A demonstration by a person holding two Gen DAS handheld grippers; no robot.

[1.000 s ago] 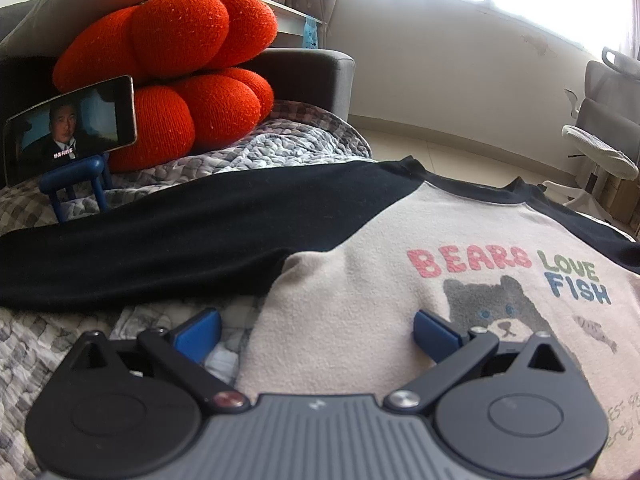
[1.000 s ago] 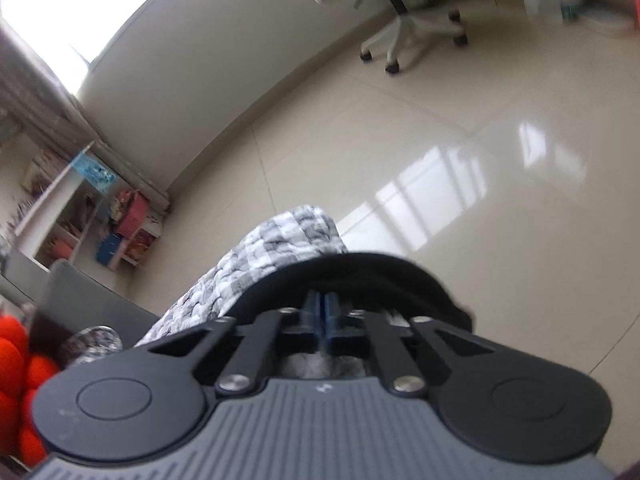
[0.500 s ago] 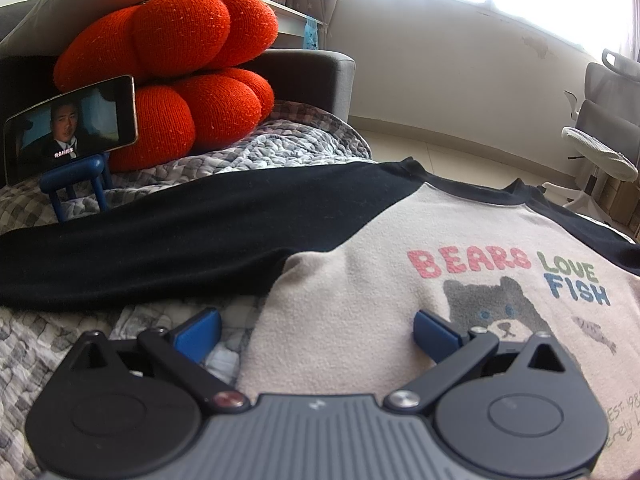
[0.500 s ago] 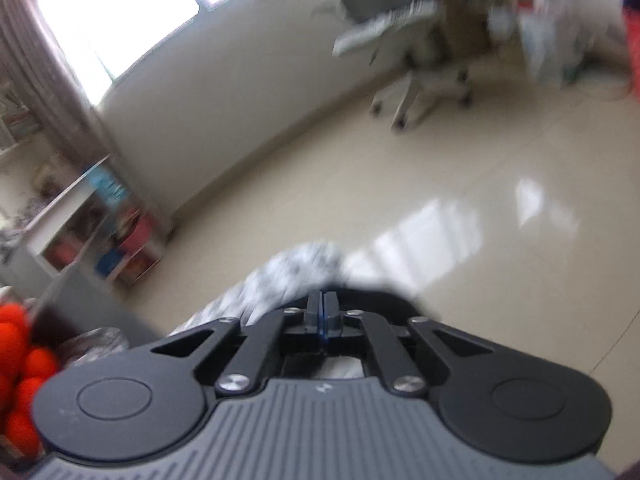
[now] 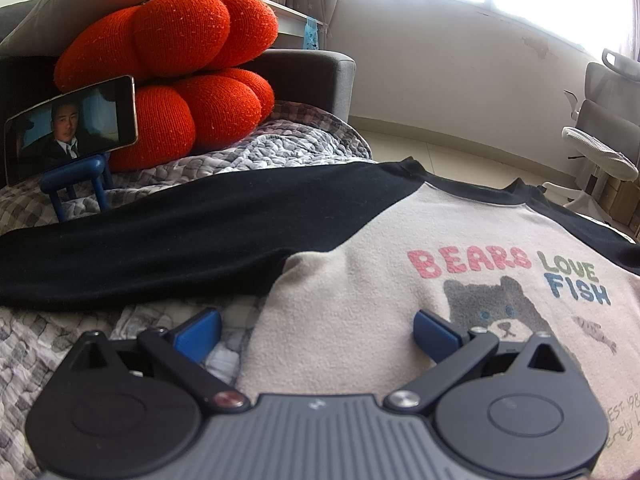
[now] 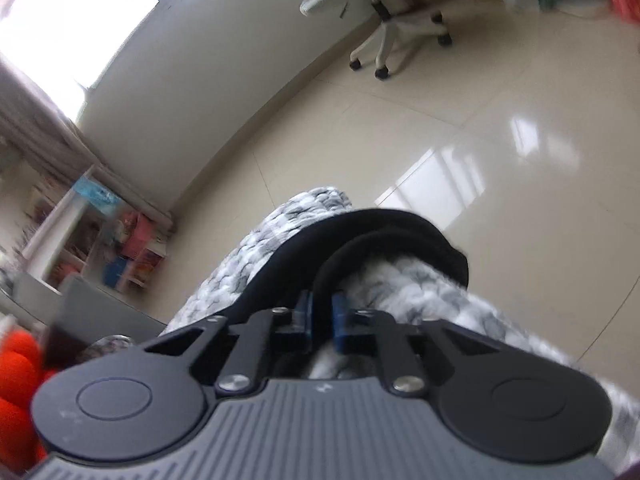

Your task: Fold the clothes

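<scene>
First fold in hand: my right tool [image 6: 320, 316] pinches the black sleeve [image 6: 384, 232] narrow, left tool [image 5: 316, 330] wide over the shirt [image 5: 352, 300] edge; next, carry the sleeve inward.

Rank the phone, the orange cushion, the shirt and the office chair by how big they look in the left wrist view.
1. shirt, though nearness inflates it
2. orange cushion
3. phone and office chair look roughly alike; the chair is farther off and cut by the frame edge, so I won't rank them.

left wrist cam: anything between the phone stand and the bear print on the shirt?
Yes. In the left wrist view the shirt's black sleeve lies stretched across the quilt, between the phone stand and the bear print.
</scene>
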